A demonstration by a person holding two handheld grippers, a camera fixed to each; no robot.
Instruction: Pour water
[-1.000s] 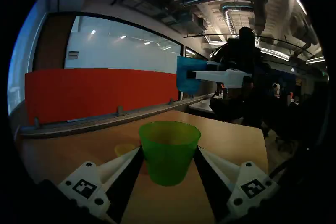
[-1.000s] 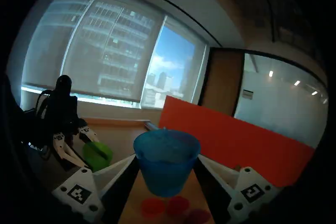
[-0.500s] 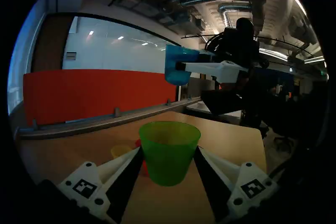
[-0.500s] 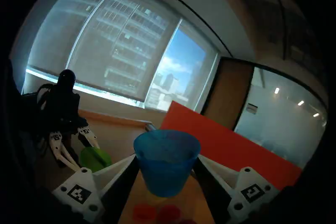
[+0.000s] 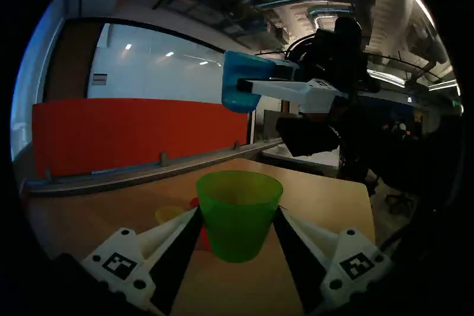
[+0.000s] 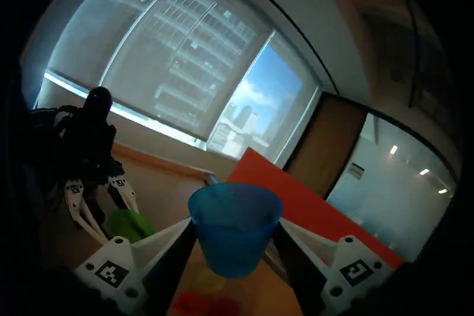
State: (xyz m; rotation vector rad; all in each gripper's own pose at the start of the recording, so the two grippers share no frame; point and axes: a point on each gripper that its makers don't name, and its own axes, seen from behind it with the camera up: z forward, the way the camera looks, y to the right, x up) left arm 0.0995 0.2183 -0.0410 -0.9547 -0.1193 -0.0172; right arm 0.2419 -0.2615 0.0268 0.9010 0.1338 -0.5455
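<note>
The left gripper (image 5: 237,210) is closed on the green cup (image 5: 239,227), one finger pressing each side of its wall, and the cup stands upright with its mouth open to the top. Below the green cup lies the wooden table (image 5: 323,191). A small yellow piece (image 5: 166,214) and a red one (image 5: 194,202) sit on the table just left of the green cup. Above the green cup and a little farther off, the right gripper (image 6: 235,222) clamps the blue cup (image 6: 235,245) between both fingers, well clear of the green rim and only slightly tilted. Whether the blue cup holds water cannot be told. Behind the green cup an orange divider (image 5: 136,129) runs along the table's far edge. In the right gripper view the green cup sits low and to the left of the blue one.
</note>
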